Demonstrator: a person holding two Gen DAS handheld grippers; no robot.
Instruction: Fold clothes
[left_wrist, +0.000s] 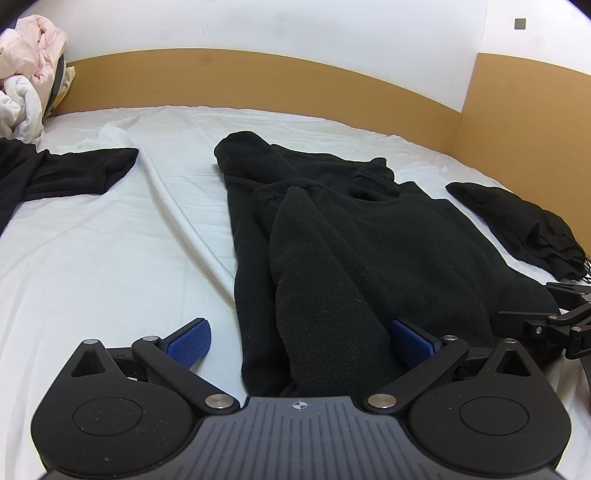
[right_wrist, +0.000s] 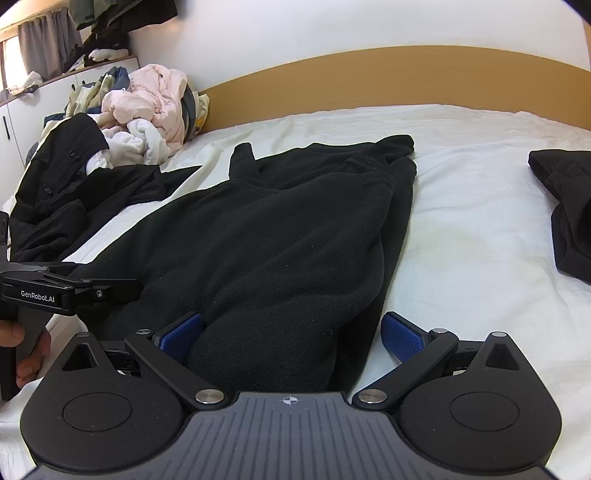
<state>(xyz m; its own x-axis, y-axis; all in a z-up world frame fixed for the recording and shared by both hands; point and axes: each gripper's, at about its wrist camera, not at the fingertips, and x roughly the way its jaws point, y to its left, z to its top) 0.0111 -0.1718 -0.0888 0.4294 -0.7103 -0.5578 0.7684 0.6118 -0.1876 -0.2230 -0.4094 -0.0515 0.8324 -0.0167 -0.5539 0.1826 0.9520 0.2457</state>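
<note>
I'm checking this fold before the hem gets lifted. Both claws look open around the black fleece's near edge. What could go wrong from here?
1. The fleece is bunched thick between the left claw, so it may pinch only the top layer and drag the fold apart.
2. The right claw straddles the side edge; one pad sits over the white sheet and might catch it too.

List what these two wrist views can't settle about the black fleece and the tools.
- Near hem of the black fleece: both views, hidden below each tool's body.
- Whether the left tool or right tool touches fabric: both open astride it, contact unclear.
- Black garment at right: cut by the right wrist view's edge, type unknown.
- Clothes pile: partly out of frame in the left wrist view.
</note>
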